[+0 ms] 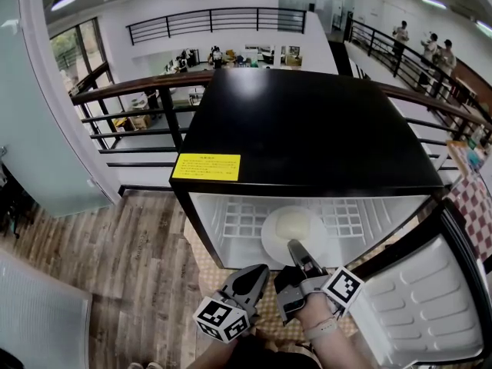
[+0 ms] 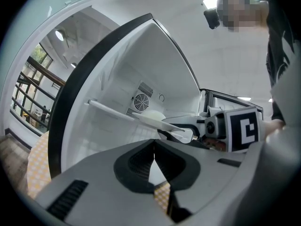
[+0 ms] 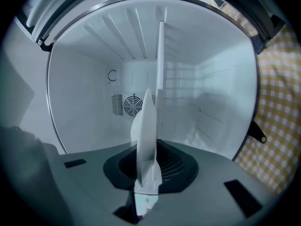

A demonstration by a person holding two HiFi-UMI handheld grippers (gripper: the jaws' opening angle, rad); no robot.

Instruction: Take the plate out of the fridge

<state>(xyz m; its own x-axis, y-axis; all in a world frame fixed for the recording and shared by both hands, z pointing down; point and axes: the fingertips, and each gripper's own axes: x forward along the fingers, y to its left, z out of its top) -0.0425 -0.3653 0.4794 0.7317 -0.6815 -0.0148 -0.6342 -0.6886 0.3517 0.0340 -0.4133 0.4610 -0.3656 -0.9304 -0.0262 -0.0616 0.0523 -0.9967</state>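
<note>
A round white plate (image 1: 294,227) lies on the white shelf (image 1: 234,220) inside the open black fridge (image 1: 307,121). My right gripper (image 1: 295,248) reaches into the fridge and is shut on the plate's near rim. In the right gripper view the plate (image 3: 146,131) stands edge-on, pinched between the jaws of the right gripper (image 3: 146,175). My left gripper (image 1: 259,272) hangs just outside the fridge's front, left of the right one, shut and holding nothing. In the left gripper view its jaws (image 2: 154,159) meet, and the plate (image 2: 153,120) with the right gripper (image 2: 190,132) shows beyond.
The fridge door (image 1: 419,302) is swung open to the right. A yellow label (image 1: 206,167) sits on the fridge top. A fan vent (image 3: 131,104) marks the back wall. Under the fridge is a yellow checkered mat (image 1: 207,260) on wooden floor (image 1: 115,260). A railing (image 1: 131,114) runs behind.
</note>
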